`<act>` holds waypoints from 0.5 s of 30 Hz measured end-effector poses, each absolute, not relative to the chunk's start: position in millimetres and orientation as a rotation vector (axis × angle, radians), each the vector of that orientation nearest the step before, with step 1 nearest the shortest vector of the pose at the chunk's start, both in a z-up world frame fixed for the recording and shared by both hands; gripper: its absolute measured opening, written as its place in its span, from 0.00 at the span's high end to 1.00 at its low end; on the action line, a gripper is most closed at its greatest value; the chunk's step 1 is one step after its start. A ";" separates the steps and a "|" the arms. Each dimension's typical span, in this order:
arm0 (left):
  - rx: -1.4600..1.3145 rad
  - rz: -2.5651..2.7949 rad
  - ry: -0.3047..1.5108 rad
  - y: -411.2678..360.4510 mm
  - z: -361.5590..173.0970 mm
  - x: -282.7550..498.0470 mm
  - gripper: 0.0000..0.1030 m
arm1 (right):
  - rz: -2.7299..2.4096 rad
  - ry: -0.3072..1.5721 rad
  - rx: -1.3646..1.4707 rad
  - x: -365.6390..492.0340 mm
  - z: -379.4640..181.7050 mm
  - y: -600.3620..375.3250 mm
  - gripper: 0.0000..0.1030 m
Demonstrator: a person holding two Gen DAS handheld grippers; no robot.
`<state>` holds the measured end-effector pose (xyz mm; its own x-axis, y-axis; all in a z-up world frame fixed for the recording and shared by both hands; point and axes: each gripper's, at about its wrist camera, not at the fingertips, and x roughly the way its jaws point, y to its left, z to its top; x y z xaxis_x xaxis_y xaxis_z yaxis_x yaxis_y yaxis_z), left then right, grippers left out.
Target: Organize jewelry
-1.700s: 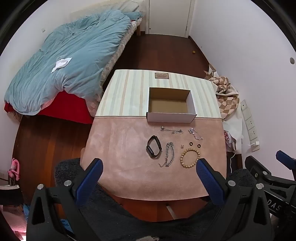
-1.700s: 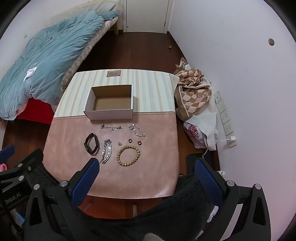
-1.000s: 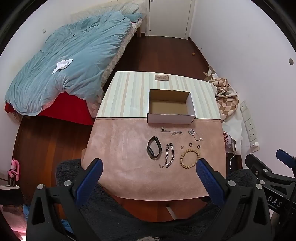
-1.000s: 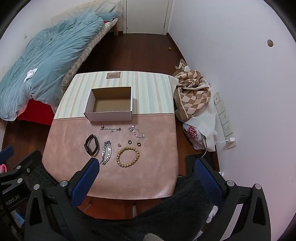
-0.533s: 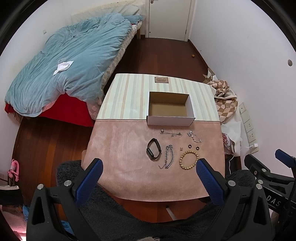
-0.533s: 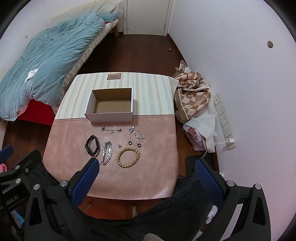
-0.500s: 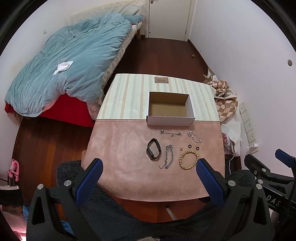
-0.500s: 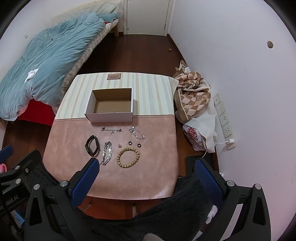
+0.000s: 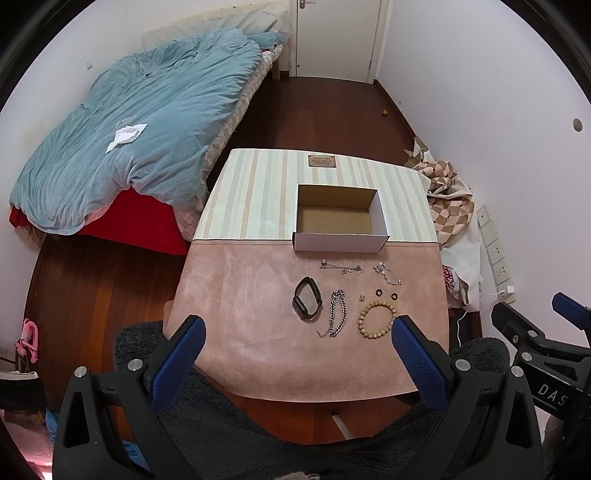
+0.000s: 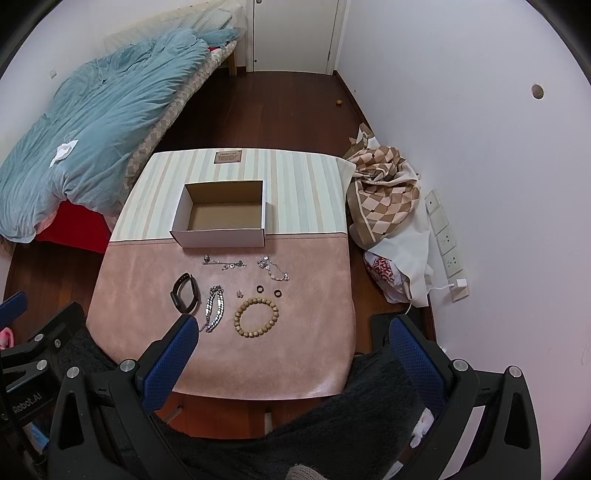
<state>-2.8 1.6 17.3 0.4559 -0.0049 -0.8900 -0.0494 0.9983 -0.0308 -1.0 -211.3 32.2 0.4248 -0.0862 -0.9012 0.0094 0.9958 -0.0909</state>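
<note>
both the left gripper (image 9: pixel 295 345) and right gripper (image 10: pixel 291 341) gape wide, empty; "das" and "robot.ai" printed on them.

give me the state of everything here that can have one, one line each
box: open on top, nothing inside
left tool: open, holding nothing, above the near edge of the table
right tool: open, holding nothing
wooden bead bracelet: flat on the table, closed loop
black band: lying on the table, clasped into a loop
silver chain bracelet: lying folded on itself
two black rings: flat, apart from each other
door: shut
</note>
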 end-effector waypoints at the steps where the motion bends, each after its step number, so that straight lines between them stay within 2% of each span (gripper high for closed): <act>1: -0.054 0.028 1.097 1.2 17.7 -2.5 0.00 | -0.060 1.130 -0.076 -1.4 32.5 -211.3 0.00; 15: -0.055 0.023 1.091 0.4 19.3 -2.7 0.00 | -0.057 1.112 -0.074 -4.2 37.4 -212.1 0.00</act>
